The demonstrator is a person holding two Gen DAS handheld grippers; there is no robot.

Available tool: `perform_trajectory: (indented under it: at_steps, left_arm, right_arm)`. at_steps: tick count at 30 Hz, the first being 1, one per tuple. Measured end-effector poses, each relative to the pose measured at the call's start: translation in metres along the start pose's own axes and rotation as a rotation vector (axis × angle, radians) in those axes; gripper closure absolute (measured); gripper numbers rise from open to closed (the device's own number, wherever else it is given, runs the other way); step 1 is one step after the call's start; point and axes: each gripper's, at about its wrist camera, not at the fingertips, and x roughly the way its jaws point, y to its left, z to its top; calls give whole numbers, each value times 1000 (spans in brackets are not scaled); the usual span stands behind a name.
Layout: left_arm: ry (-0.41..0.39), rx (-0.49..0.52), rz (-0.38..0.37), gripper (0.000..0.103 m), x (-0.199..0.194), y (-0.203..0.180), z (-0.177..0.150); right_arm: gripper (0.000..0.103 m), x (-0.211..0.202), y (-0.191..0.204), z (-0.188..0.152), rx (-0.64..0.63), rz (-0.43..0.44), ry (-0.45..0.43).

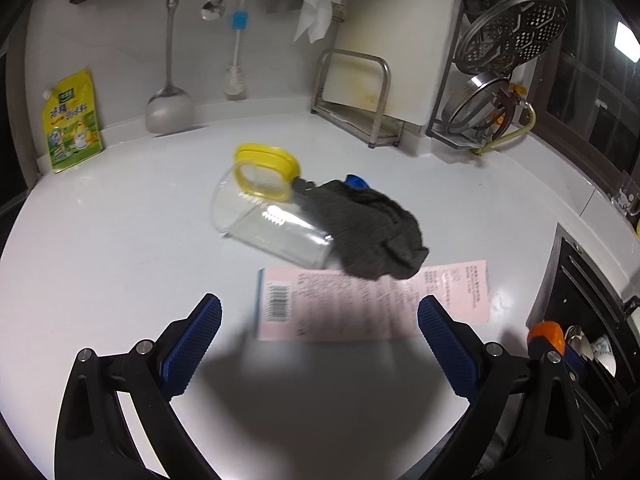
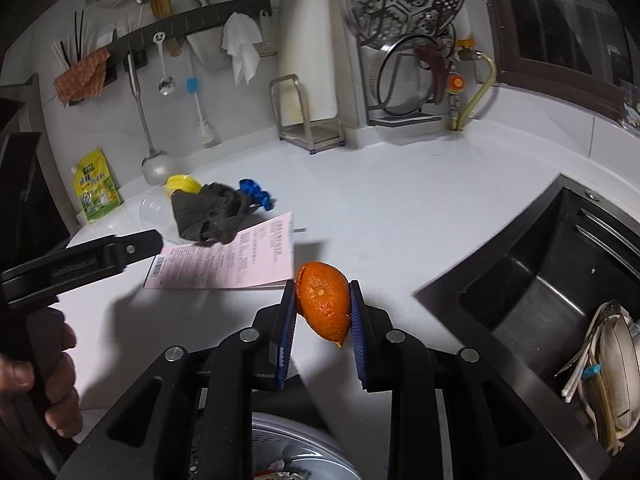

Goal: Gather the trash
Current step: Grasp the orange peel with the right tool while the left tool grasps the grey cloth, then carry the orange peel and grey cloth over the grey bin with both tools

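Note:
My right gripper (image 2: 322, 292) is shut on a piece of orange peel (image 2: 322, 304) and holds it up above the white counter (image 2: 400, 208). The same peel (image 1: 546, 332) shows at the right edge of the left wrist view. My left gripper (image 1: 320, 302) stands open over the counter with nothing between its blue pads. Just beyond it lies a pink printed paper (image 1: 372, 304) (image 2: 228, 260). A dark grey cloth (image 1: 372, 232) (image 2: 208, 212) rests partly on the paper and against a tipped clear jar (image 1: 272, 220) with a yellow lid (image 1: 266, 164).
A pale bin (image 2: 304, 440) with scraps sits below my right gripper. The dark sink (image 2: 520, 280) with dishes (image 2: 608, 360) is to the right. A blue item (image 2: 254, 194), a yellow pouch (image 1: 72, 120) and a board rack (image 1: 352, 96) stand further back. A hand (image 2: 60, 380) holds the left gripper's handle.

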Motion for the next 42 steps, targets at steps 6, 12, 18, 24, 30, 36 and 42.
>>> perform_trajectory:
  at_steps: [6,12,18,24,30,36,42]
  left_arm:
    - [23,1,11,6,28,-29,11]
    - [51,-15,53,8,54,-42,15]
    - [72,-8,66,40,66,-48,18]
    - [64,5,41,75,65,-46,22]
    - [22,-6,10,81,46,-38,32]
    - [-42,5,-26,82,12,-33,52]
    - [-130,40,-29,83,-33,-28,67]
  right_arm:
    - [78,-10,-28,2,70,24,-33]
    - [78,-16,-44,2,119,60,-62]
    - [78,-18,-49,3,140,91,-72]
    - [78,-20,-49,2,145,97,-78]
    - [78,-19,-50,2,141,96,-79]
    - [78,-20,-49,1,137,94,-81]
    - [78,-23,-46,2,134,96,-86]
